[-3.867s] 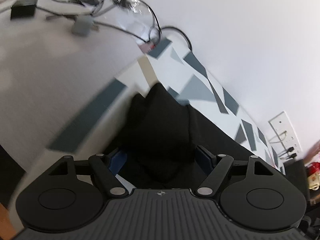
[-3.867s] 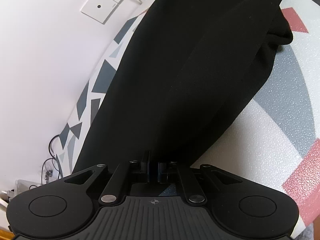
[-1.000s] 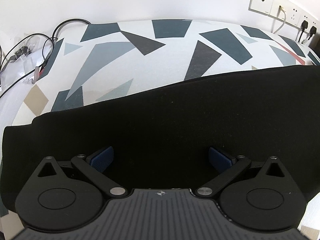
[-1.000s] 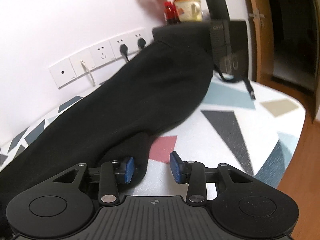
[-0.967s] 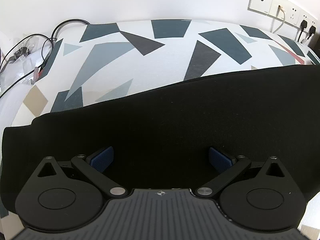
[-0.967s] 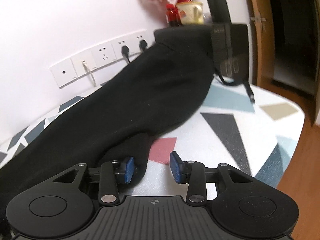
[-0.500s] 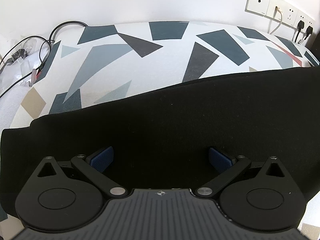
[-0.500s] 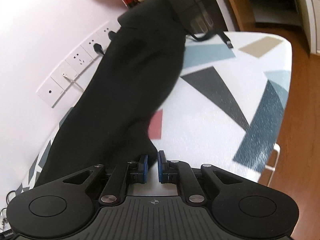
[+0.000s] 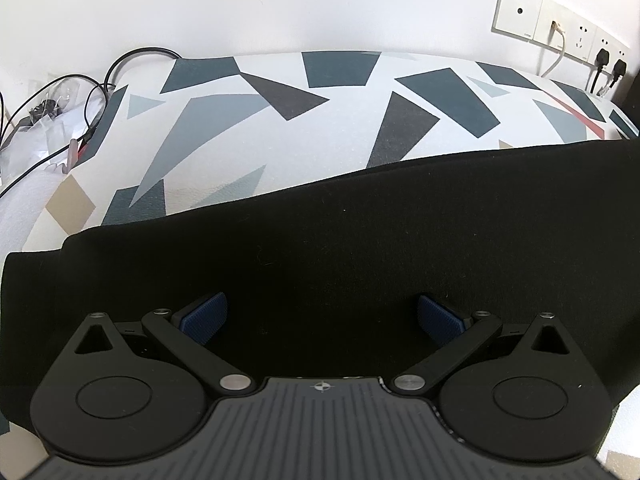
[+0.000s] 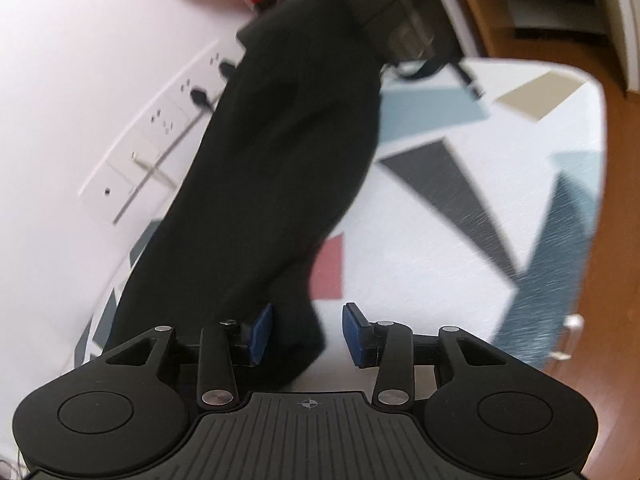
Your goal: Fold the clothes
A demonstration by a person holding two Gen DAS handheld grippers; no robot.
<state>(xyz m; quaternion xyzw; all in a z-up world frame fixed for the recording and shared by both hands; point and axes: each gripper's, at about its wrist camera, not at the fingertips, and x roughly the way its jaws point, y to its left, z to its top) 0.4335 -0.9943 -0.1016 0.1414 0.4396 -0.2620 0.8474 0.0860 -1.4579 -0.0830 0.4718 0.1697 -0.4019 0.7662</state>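
- The black garment (image 9: 360,248) lies spread across the bench (image 9: 280,120), whose cover is white with grey, dark blue and tan geometric shapes.
- In the left wrist view the left gripper (image 9: 322,316) stands released, its blue pads (image 9: 204,316) set wide apart, with the flat cloth directly under and ahead of them; nothing is pinched between them.
- The garment's far edge runs across that view from low on the left to higher on the right, and beyond it lies bare patterned cover.
- In the right wrist view, which is blurred, the right gripper (image 10: 307,334) is also released, with a clear gap between its pads (image 10: 262,332).
- A narrow end of the garment (image 10: 280,184) reaches in between those pads, close against the left one and apart from the right one.
- From there the cloth stretches away toward the wall sockets (image 10: 160,136) and a dark box (image 10: 400,12) at the bench's far end.
- Cables (image 9: 92,92) lie at the far left of the bench.
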